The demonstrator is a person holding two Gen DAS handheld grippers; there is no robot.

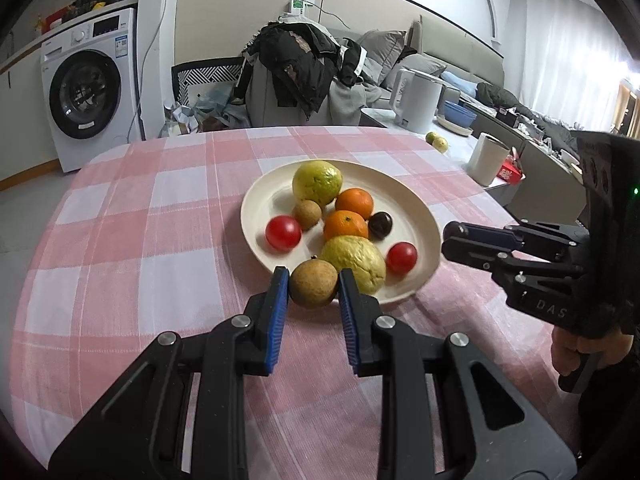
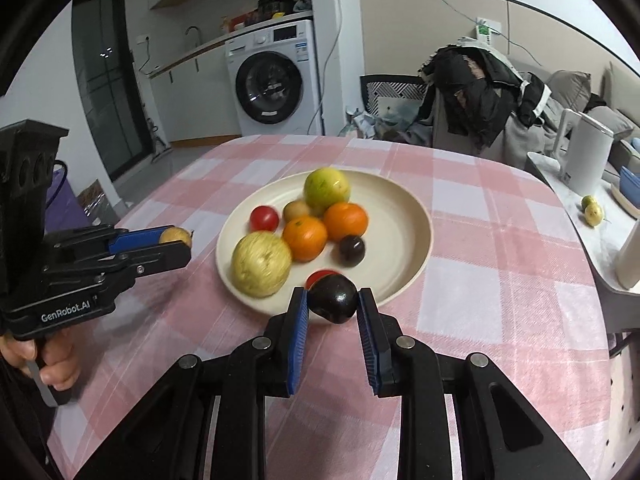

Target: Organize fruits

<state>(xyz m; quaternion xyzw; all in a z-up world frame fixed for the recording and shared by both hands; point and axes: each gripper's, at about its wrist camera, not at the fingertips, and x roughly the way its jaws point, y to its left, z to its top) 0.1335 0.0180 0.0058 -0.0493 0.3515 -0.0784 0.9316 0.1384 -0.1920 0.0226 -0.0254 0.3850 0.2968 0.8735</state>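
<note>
The dark plum [image 2: 334,298] sits clamped between the pads of the right gripper [image 2: 333,300], held above the near rim of the plate [image 2: 416,216]. Just behind it, half hidden, a red tomato [image 2: 320,275] lies on the plate. The plum is round, so it has no long axis to mind; what counts is that it hangs over the plate's near edge, with the rest of the fruit beyond it.

The brown fruit [image 1: 313,283] is likewise pinched in the left gripper [image 1: 313,286], its pads pressed to either side. From the left wrist it shows in front of the plate's near rim; in the right wrist view it is clear of the plate's left side, over the checked cloth [image 2: 460,288].

On the plate, a second dark plum [image 1: 380,225] lies right of the two oranges [image 1: 346,226], and a second small brown fruit [image 1: 307,214] lies left of them, below the far guava [image 1: 317,182]. A larger yellow guava [image 1: 354,262] sits nearest the left gripper.

Judging by this, each hand is nearer the twin of its own fruit: the right to the plate's right side, the left to its left. The next move probably turns on carrying each fruit across the near rim without knocking the guava or tomato.
</note>
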